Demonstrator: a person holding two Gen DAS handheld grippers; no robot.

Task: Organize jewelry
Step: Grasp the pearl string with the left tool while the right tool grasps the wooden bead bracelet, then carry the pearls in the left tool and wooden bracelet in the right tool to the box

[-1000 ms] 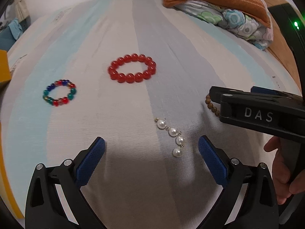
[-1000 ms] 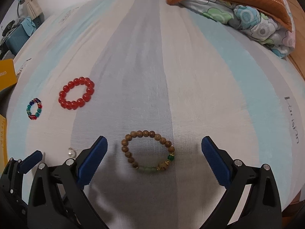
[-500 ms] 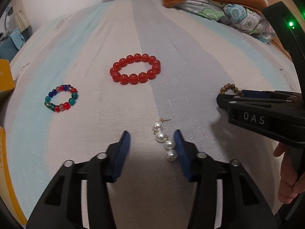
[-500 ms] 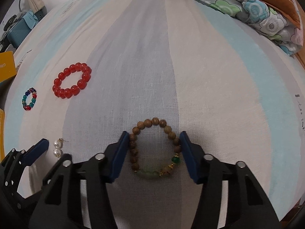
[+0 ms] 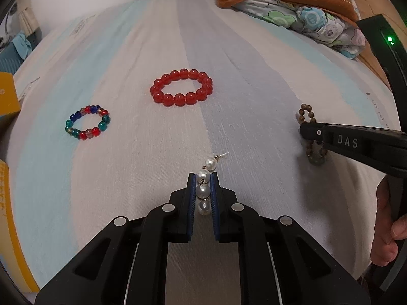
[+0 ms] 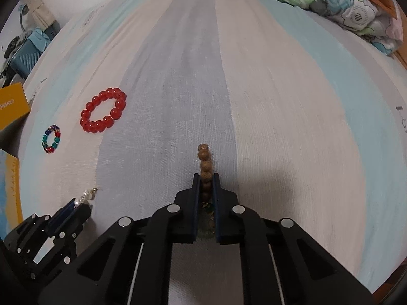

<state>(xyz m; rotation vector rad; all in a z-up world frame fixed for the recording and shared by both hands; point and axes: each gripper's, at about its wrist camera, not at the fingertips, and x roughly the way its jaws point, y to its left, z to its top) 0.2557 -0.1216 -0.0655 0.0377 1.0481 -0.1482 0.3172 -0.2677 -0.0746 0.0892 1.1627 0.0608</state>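
Note:
My left gripper [image 5: 203, 178] is shut on a pearl earring [image 5: 204, 190], a short chain of white pearls lying on the striped bed sheet [image 5: 142, 50]; the earring also shows in the right wrist view [image 6: 87, 195]. My right gripper [image 6: 205, 178] is shut on a brown wooden bead bracelet [image 6: 205, 164], squeezed flat between the pads; in the left wrist view the bracelet [image 5: 305, 113] sticks out past the right gripper [image 5: 304, 129]. A red bead bracelet [image 5: 182, 87] and a small multicolour bead bracelet [image 5: 87, 122] lie on the sheet further away to the left.
Folded floral and orange bedding [image 5: 292, 2] lies at the far right of the bed. A yellow box [image 6: 11, 106] sits at the left edge. The red bracelet [image 6: 103, 110] and the multicolour bracelet [image 6: 51, 138] also show in the right wrist view.
Both grippers have gone from wide open to shut. The left closed on the pearl earring, the right closed on the wooden bracelet and squeezed it flat.

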